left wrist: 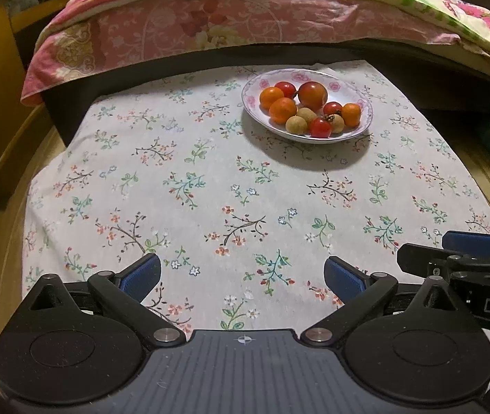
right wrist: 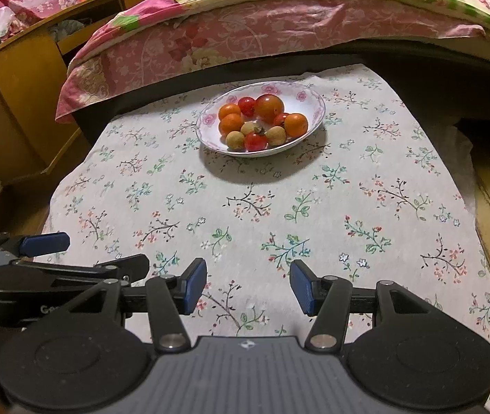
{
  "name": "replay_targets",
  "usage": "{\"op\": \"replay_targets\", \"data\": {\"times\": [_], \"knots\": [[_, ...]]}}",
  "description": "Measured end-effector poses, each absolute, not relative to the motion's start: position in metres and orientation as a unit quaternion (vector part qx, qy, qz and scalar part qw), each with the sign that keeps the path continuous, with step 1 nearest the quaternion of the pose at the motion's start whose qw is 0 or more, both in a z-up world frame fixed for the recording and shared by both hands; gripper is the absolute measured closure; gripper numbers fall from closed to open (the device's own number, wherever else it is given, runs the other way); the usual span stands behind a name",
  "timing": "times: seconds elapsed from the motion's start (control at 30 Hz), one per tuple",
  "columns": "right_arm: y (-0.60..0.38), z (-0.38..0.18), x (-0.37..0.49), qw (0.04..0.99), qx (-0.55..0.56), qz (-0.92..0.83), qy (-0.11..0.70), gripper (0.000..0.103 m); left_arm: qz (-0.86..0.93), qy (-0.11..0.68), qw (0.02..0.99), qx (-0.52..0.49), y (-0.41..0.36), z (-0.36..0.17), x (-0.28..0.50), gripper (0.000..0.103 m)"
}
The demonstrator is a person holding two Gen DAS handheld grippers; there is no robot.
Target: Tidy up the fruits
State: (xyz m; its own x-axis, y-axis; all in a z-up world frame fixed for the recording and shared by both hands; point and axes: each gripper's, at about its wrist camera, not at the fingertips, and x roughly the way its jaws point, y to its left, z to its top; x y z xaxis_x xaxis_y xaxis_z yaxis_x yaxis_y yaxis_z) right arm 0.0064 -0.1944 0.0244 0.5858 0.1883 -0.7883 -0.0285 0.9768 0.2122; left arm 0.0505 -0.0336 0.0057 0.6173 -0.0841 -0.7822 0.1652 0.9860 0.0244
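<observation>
I hold my left gripper low over the flowered tablecloth, its blue pads spread wide with nothing between them. My right gripper hangs just beside it, also parted and empty (a narrower gap than the left one). Both sit at the near edge of the cloth, well apart from the fruit. All the fruit lies together in the white plate with pink flowers on its rim, at the far side of the cloth near the bed: small oranges, red cherry tomatoes, pale tan longans and one larger reddish-orange fruit, touching one another in a heap.
</observation>
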Motion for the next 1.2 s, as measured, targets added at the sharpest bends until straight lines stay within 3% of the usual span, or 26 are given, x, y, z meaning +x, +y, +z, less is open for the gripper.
{"op": "replay_targets", "data": {"times": [0.23,1.2], "knots": [[-0.1946,0.0242,0.0033,0.886,0.088,0.056,0.452,0.046,-0.069,0.439,0.895,0.032,-0.0301,0.0035,0.0502,0.000],[-0.1902,0.0177,0.0038,0.884,0.081,0.056,0.458,0.046,-0.055,0.431,0.900,0.030,-0.0264,0.0029,0.0482,0.000]]}}
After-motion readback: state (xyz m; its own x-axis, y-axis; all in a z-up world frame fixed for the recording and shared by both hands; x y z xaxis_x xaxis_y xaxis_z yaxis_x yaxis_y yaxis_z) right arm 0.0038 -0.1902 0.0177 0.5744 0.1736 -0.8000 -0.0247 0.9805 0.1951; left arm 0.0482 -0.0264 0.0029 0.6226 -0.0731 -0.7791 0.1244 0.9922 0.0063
